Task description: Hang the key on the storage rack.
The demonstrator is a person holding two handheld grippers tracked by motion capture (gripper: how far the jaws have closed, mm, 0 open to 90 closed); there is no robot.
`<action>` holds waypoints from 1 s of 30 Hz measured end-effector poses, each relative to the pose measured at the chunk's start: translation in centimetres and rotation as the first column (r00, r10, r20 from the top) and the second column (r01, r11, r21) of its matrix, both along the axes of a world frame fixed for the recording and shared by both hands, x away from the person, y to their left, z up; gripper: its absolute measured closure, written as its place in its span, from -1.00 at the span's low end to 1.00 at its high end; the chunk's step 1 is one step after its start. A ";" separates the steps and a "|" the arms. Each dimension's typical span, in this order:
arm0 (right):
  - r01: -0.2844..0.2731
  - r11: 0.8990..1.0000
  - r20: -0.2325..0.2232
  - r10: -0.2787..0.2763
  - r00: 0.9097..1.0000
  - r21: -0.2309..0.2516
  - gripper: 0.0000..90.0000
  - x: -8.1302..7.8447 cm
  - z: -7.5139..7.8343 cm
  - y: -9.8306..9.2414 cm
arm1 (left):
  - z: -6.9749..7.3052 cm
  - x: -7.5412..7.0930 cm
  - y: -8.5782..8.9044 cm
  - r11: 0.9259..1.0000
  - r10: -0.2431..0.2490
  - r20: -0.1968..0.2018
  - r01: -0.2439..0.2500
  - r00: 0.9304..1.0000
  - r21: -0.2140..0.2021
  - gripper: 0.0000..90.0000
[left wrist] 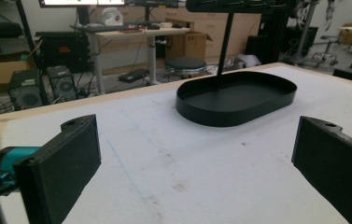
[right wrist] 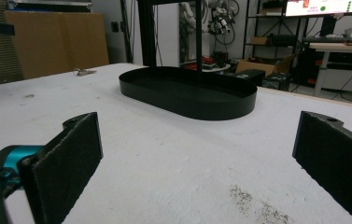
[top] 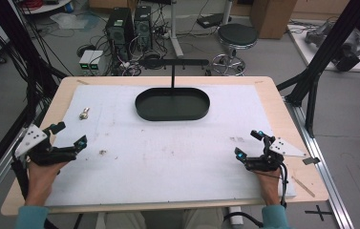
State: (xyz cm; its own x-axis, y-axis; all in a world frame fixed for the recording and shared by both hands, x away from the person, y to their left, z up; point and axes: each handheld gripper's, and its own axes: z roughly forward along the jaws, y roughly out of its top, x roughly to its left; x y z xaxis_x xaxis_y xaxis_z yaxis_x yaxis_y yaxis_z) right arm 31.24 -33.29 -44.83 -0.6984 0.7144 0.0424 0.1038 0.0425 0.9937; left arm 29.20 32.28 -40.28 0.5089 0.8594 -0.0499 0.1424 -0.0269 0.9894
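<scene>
**Both grippers wide open and empty, small metal piece lies nearest the left one**

At about 8 o'clock on the white mat (top: 168,157), the left gripper (top: 70,135) rests low with its jaws spread wide and nothing between them. The nearest object, a small silvery metal piece (top: 84,113), lies at roughly 10 o'clock, just beyond that gripper and close to the mat's left edge. Toward 12 o'clock sits the black oval tray (top: 173,103), empty, with a thin upright post (top: 173,75) rising behind its far rim. At 4 o'clock the right gripper (top: 250,144) also stands fully open, holding nothing.

The likely trouble, judging from here: the metal piece is small and lies flat, so a pinch that comes in slightly off could nudge it toward the wooden table edge (top: 53,109) or let it slip out. A carry to the tray could also clip the post.

The mat's middle is bare, so there is free room between both grippers and the tray.
</scene>
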 end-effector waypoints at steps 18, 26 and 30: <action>-0.001 1.000 0.001 0.001 1.000 0.001 -0.99 0.0 0.0 -0.1 | 6.4 9.4 0.9 0.953 0.004 -0.311 0.091 0.951 0.290 -0.95; 0.002 1.000 0.001 -0.002 1.000 -0.001 -0.99 0.0 0.0 0.0 | 6.2 12.5 1.1 0.947 0.030 -0.385 0.098 0.922 0.307 -0.95; 0.001 1.000 0.002 -0.001 1.000 -0.001 -0.99 0.0 0.0 0.0 | 5.5 14.0 1.4 0.938 0.046 -0.437 0.111 0.898 0.327 -0.95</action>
State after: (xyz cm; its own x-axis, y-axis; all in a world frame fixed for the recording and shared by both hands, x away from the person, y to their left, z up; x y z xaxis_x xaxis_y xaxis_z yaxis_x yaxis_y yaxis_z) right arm 31.24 -33.28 -44.83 -0.6979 0.7150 0.0408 0.1023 0.0431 0.9938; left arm 43.25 33.67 -34.77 0.5311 0.8471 0.0173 0.5453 -0.3574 0.7582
